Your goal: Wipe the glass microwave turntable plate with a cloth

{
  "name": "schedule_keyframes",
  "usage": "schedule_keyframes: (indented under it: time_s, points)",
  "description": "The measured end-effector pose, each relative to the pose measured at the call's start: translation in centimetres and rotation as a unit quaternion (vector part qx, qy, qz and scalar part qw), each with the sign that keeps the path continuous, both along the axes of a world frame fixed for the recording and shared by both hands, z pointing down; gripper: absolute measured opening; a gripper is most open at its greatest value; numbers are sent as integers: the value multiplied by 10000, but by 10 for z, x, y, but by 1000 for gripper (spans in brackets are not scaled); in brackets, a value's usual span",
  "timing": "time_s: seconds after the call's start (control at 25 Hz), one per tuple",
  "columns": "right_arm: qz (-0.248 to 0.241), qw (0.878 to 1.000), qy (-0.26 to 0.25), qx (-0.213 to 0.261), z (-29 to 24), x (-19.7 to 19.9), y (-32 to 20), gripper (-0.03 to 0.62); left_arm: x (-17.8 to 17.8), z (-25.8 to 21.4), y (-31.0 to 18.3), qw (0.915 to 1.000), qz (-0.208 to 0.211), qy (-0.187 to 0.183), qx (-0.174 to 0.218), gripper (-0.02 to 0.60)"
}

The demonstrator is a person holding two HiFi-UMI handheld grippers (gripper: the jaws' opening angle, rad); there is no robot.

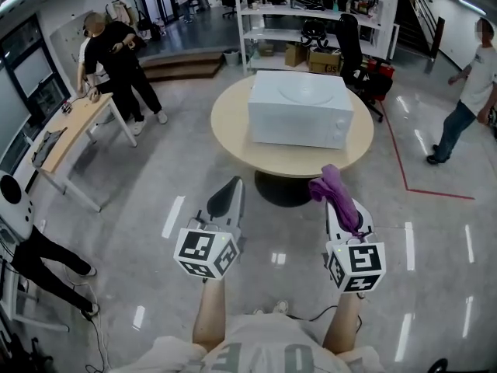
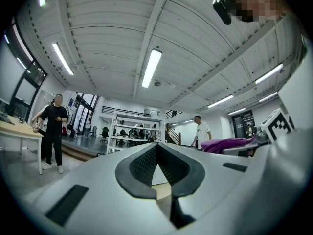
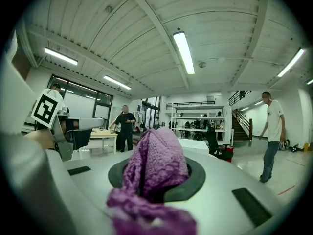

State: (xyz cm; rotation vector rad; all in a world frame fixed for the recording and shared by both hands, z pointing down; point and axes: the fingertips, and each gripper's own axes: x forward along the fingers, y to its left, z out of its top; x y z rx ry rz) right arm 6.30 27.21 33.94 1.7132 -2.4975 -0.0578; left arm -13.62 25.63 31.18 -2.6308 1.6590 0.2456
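Ahead of me on a grey polished floor, the head view shows a round table [image 1: 233, 130] carrying a white microwave [image 1: 299, 123]. The glass turntable plate [image 1: 307, 90] lies flat on top, well apart from my left gripper [image 1: 225, 196] and right gripper [image 1: 332, 198]. In the left gripper view, my jaws meet at the tips with nothing between them. In the right gripper view, my jaws pinch the purple cloth [image 3: 154, 160], which bunches up over them.
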Motion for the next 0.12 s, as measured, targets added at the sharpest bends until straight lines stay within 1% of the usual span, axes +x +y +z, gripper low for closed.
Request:
schedule_keyframes:
  time_s: [0.12]
  points:
    - [3, 10000, 36, 22, -5, 5, -1, 49, 1, -4, -1, 10000, -26, 33, 3, 3]
